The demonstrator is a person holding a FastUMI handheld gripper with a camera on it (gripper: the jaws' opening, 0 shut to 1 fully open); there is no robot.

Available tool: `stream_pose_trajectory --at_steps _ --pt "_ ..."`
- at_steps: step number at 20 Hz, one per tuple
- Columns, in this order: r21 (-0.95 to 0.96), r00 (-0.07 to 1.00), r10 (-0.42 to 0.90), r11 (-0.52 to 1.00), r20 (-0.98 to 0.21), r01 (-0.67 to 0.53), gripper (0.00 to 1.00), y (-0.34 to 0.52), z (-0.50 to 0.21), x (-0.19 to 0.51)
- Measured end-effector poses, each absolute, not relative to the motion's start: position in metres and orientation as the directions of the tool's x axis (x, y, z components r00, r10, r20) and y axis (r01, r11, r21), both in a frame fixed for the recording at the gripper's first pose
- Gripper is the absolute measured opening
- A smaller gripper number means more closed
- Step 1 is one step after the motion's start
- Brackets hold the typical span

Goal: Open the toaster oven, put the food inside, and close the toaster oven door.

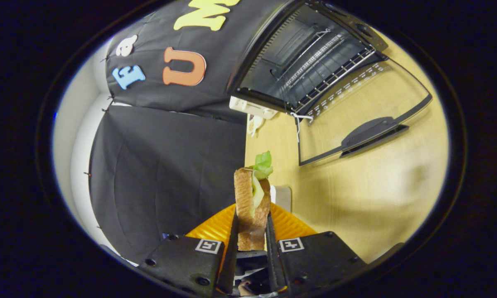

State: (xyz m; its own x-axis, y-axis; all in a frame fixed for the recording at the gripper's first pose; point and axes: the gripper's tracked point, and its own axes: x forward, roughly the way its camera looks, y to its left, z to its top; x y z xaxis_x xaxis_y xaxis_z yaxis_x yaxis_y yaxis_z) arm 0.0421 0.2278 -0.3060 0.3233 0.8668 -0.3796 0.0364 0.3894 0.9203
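A sandwich (252,207) of toasted bread with cheese and green lettuce stands on edge between my fingers, and my gripper (252,231) is shut on it, held above the table. Far beyond the fingers stands the black toaster oven (302,58) with its glass door (356,111) folded down flat onto the wooden table (377,194). Inside the oven I see a wire rack (335,74) and a dark cavity. The whole scene appears rolled sideways because the gripper is turned.
An orange ribbed plate (290,225) lies just behind the sandwich, under the fingers. A small white block (282,196) sits beside it. A white power strip (252,108) lies by the oven's corner at the table's edge, against the black cloth wall (165,165).
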Motion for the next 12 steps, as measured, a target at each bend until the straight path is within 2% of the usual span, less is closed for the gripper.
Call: stream_pose_trajectory --at_steps 7,12 --pt "0.939 0.426 0.845 0.343 -0.323 0.032 0.37 0.19 -0.299 0.057" --pt "0.955 0.634 0.738 0.296 -0.232 0.005 0.37 0.142 -0.282 0.103"
